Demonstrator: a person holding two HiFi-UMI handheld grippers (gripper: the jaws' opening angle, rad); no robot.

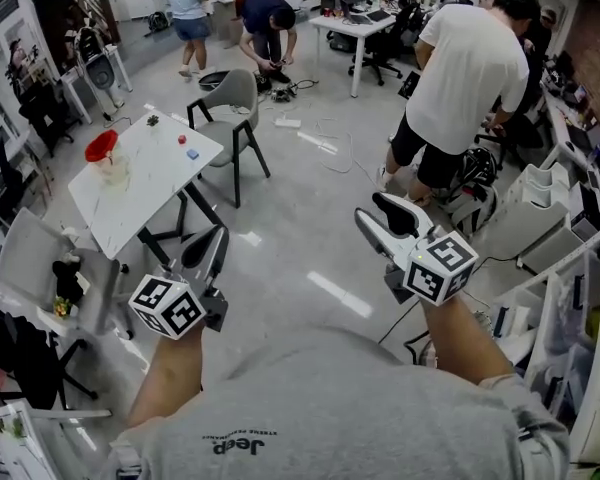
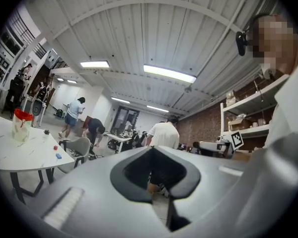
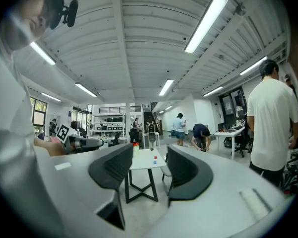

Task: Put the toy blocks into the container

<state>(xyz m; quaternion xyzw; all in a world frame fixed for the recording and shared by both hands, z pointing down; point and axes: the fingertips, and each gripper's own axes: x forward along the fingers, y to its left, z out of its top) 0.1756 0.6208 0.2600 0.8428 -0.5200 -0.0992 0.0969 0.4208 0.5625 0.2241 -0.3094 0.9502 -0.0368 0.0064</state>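
Between the right gripper's (image 3: 150,153) pads: only air. Its jaws stand partly apart and frame the far-off white table (image 3: 145,163). Left gripper (image 2: 151,150): pads closed tip to tip, nothing in them. Both point level, out over bare floor, well apart from the task's things.

Step in hand, as I judge it: the approach (no block taken up yet). Red block (image 1: 180,139) and blue block (image 1: 192,153) lie near each other on the tabletop, toward the grey chair (image 1: 232,98).

Container (image 1: 108,166): see-through body, red top, at the table's other end. Contents not readable from here; both blocks lie outside it.

Next move calls for reaching the table, then setting open jaws around one block. Whether the red top must come off first, cannot tell.
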